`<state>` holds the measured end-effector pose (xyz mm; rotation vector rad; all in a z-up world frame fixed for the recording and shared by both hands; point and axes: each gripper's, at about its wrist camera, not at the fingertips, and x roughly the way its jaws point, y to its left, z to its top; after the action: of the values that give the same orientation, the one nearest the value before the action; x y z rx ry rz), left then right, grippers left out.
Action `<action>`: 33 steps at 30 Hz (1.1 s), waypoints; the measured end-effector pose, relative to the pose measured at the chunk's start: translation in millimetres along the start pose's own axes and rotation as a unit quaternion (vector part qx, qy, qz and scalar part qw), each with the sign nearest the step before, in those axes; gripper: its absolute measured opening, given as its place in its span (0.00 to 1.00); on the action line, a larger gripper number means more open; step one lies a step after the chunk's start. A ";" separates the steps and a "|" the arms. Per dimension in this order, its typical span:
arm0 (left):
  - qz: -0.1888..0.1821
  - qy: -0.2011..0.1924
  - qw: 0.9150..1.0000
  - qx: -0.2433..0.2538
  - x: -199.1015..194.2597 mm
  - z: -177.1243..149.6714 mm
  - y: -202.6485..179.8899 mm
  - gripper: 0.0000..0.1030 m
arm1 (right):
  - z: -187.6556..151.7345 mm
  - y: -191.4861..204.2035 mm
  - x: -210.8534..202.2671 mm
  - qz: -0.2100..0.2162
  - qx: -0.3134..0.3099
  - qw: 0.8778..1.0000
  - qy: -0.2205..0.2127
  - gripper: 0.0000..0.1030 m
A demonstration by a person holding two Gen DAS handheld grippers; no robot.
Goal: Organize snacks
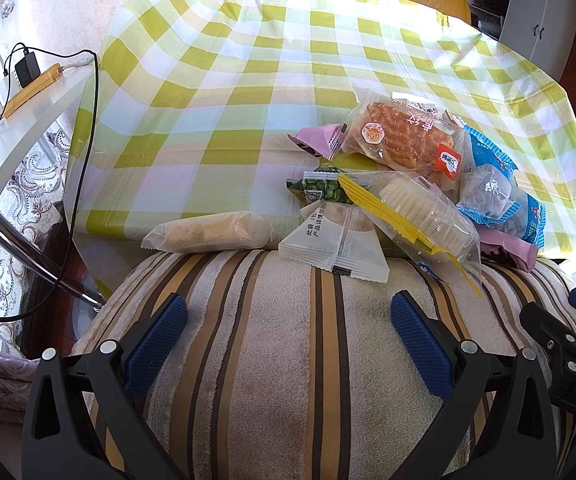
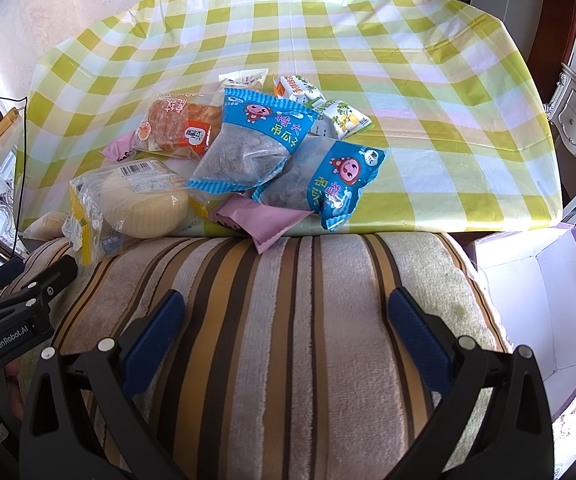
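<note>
We are holding both the left gripper (image 1: 288, 322) and the right gripper (image 2: 286, 318) spread open and empty over the striped towel (image 2: 288, 320), facing the heap of wrapped snack packets (image 2: 244, 152) lying ahead on the green-checked tablecloth (image 2: 427, 80), with the pink foil packet (image 2: 264, 222) nearest the right gripper, its long axis running crosswise.

My left claw (image 1: 288, 336) and right claw (image 2: 286, 334): black plastic arms, silver round screws, ribbed blue fingertip pads (image 1: 419, 344). Left body marked "GenRobot.AI"; right body shows "DAS".
</note>
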<state>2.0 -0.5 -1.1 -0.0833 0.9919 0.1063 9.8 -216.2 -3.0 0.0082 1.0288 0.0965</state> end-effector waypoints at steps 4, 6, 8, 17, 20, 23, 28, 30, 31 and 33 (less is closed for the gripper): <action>-0.006 -0.005 1.000 -0.008 -1.9 1.6 1.9 0.96 | -0.7 -0.1 0.0 0.000 0.000 1.000 0.000 0.99; -0.011 -0.011 1.000 -0.020 -4.1 1.8 5.3 0.96 | -0.2 -0.9 -0.3 0.000 0.000 1.000 0.000 0.99; -0.019 -0.016 0.999 -0.034 -6.4 0.7 11.2 0.96 | -0.3 -1.0 -0.3 -0.002 -0.002 1.000 0.002 0.99; -0.064 -0.019 0.988 -0.138 -11.6 6.3 55.2 0.86 | 6.9 -6.8 -0.3 0.035 -0.006 0.999 0.027 0.99; -0.060 -0.009 0.987 -0.146 -4.9 14.5 63.3 0.78 | 8.6 -10.2 -1.5 0.044 -0.006 0.999 0.026 0.99; -0.055 0.009 0.989 -0.138 3.6 23.7 68.2 0.80 | 9.6 -12.7 -0.9 0.053 -0.006 0.998 0.028 0.99; -0.040 0.045 0.991 -0.116 21.7 35.7 71.0 0.87 | 13.6 -19.3 0.6 0.065 -0.001 0.998 0.025 0.99; -0.033 0.064 0.992 -0.105 31.1 40.1 70.5 0.88 | 16.1 -24.7 1.4 0.064 0.009 0.998 0.023 0.99; -0.031 0.070 0.992 -0.101 34.9 41.9 70.3 0.88 | 17.0 -27.8 2.0 0.064 0.015 0.998 0.023 0.99; -0.026 0.075 0.992 -0.098 40.5 45.2 71.2 0.88 | 19.3 -34.6 3.4 0.061 0.030 0.997 0.022 0.99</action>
<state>52.5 77.5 -11.9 -0.3013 1.1265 0.1505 30.7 -249.6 2.2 0.1233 1.0740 0.1778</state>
